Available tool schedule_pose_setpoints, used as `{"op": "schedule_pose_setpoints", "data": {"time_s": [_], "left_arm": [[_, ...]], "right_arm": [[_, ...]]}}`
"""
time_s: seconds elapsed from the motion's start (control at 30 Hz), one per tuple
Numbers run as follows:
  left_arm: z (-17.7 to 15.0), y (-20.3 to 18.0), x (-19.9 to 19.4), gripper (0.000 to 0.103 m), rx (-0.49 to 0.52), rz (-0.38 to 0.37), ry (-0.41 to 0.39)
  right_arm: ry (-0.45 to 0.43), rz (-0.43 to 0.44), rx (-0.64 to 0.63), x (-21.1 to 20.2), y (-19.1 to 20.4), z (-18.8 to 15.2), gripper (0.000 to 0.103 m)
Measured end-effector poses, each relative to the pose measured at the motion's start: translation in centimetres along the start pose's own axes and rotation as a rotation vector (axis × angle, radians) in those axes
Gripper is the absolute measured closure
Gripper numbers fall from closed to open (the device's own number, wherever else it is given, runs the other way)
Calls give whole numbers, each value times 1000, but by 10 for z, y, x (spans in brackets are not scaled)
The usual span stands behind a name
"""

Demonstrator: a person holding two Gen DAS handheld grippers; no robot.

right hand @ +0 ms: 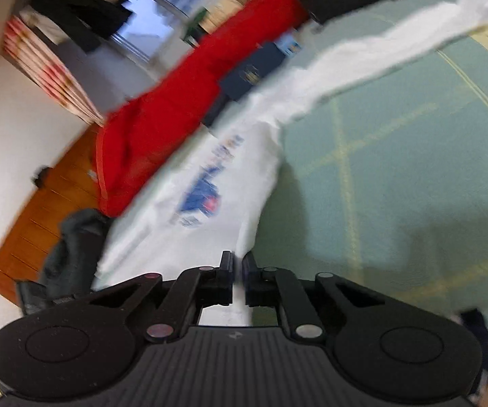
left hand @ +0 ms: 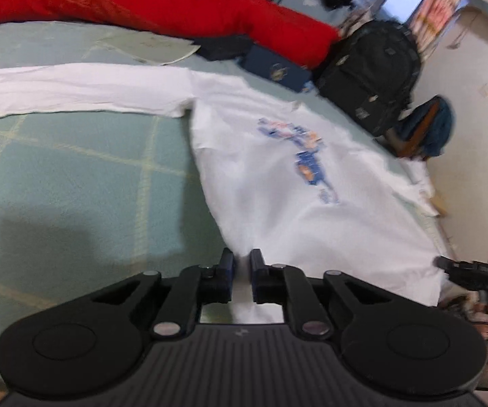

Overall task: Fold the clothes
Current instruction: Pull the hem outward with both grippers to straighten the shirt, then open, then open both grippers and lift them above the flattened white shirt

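White shirt [left hand: 278,176] hem pinched by both claws [left hand: 242,264] [right hand: 238,264], bare green bedspread [left hand: 74,176] alongside.

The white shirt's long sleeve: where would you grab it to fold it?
Grip the sleeve near its far cuff end, coming from above with the tongs across its width. It lies flat and straight out from the shirt, so lifting the end swings it over the body.
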State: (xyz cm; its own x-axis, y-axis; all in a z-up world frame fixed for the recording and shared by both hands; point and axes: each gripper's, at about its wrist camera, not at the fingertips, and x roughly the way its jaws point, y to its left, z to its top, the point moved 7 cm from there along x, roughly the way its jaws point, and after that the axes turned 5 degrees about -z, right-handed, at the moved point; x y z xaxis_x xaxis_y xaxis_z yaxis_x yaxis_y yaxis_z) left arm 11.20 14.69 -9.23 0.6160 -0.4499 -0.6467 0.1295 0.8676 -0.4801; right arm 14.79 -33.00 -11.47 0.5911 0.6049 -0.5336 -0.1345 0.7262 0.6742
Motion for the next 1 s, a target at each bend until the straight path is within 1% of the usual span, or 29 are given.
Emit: {"op": "schedule_pose_setpoints", "data": {"time_s": [0.03,0.1,0.17,0.2,0.27,0.33,0.4,0.5,0.6,0.8,0.97,1.0], "left_arm": [[0,3,-2,92,3,16,-1],[4,8,-8,89,4,37,-16],[12,11,-13,79,4,38,-39],[18,10,-15,77,11,39,-51],[31,9,-15,62,24,39,-70],[45,7,-5,58,27,32,-71],[56,7,9,58,24,30,-63],[69,10,33,57,3,14,-34],[79,17,58,52,-17,3,-5],[94,35,92,44,-78,-19,15],[105,45,107,38,-81,-31,14],[107,46,110,38,-82,-34,13]], "right_arm": [[15,-26,3,1,-5,-2,90],[12,-56,10,-7,-14,-4,86],[-17,-52,11,-13,-15,7,84],[-32,-49,12,-17,-15,12,79],[-54,-40,-2,-17,-10,29,73],[-57,-30,-22,-7,-6,49,71],[-42,-32,-20,10,-7,70,70],[-4,-14,52,45,-15,98,69],[45,6,108,85,-21,119,69],[65,2,148,132,-33,134,68],[82,-1,182,171,-43,146,68],[85,-1,189,179,-45,148,72]]}}
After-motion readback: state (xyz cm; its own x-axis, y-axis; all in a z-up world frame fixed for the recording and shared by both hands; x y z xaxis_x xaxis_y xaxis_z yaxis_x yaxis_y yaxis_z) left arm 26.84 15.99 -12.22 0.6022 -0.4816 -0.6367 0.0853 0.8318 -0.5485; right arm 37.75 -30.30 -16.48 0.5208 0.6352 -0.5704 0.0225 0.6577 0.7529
